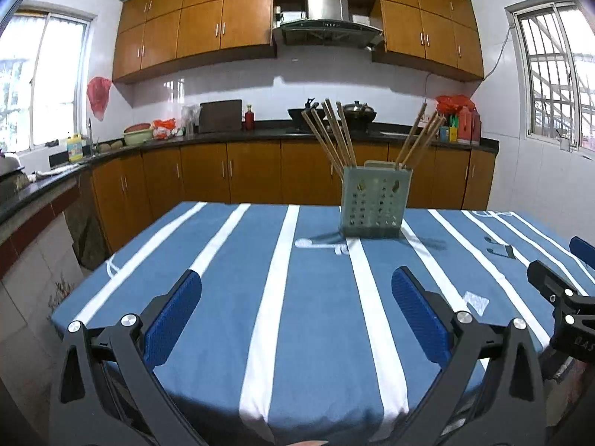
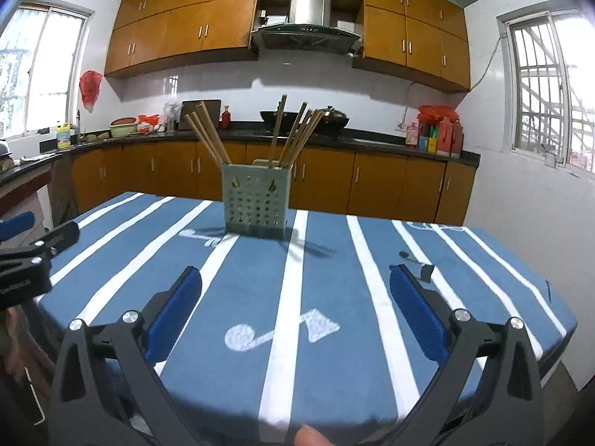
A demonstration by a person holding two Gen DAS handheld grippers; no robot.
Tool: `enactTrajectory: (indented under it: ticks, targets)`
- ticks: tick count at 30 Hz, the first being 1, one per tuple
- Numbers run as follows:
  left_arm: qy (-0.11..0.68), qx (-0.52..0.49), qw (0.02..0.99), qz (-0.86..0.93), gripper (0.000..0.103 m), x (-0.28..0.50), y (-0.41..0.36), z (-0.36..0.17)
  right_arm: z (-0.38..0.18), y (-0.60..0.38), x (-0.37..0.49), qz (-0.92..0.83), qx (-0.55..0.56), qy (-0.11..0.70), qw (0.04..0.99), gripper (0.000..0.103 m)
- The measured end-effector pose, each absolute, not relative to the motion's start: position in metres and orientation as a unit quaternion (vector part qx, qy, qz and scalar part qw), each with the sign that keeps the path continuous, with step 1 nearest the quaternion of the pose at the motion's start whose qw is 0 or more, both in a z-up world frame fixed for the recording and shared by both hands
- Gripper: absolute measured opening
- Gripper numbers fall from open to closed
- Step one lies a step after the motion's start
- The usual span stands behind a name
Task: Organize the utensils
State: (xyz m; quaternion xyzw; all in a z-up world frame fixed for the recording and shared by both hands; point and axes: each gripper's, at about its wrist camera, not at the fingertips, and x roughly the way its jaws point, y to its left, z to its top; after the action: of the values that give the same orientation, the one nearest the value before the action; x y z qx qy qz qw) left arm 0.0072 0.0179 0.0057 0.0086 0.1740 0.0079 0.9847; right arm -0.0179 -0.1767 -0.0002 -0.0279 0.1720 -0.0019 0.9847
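One pale green perforated plastic utensil holder (image 1: pixel 375 200) stands on one blue, white-striped tablecloth (image 1: pixel 230 297). It holds roughly ten wooden chopsticks (image 1: pixel 331 130).

We are facing wooden cabinets (image 1: pixel 230 26) flanking a range hood (image 1: pixel 327 26); daylight is pouring through windows (image 1: pixel 44 81) either side of it.

Both my wrist cameras sit low over the table's (image 1: pixel 223 297) near edge, facing its far edge. Both share the utensil holder (image 1: pixel 375 200) there and the kitchen counter (image 2: pixel 372 137) beyond.
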Motion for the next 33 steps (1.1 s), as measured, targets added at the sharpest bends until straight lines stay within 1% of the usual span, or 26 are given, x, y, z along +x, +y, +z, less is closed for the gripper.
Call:
enactTrajectory:
  ticks: [9, 33]
  targets:
    - [0.178, 0.024, 0.984, 0.007, 0.101, -0.004, 0.01, -0.012, -0.007, -0.178, -0.022, -0.001, -0.015, 0.182, 0.983, 0.099]
    - [0.194, 0.022, 0.981, -0.006, 0.101, -0.005, 0.005, -0.017, -0.019, -0.183, -0.021, 0.004, -0.006, 0.2, 0.98, 0.099]
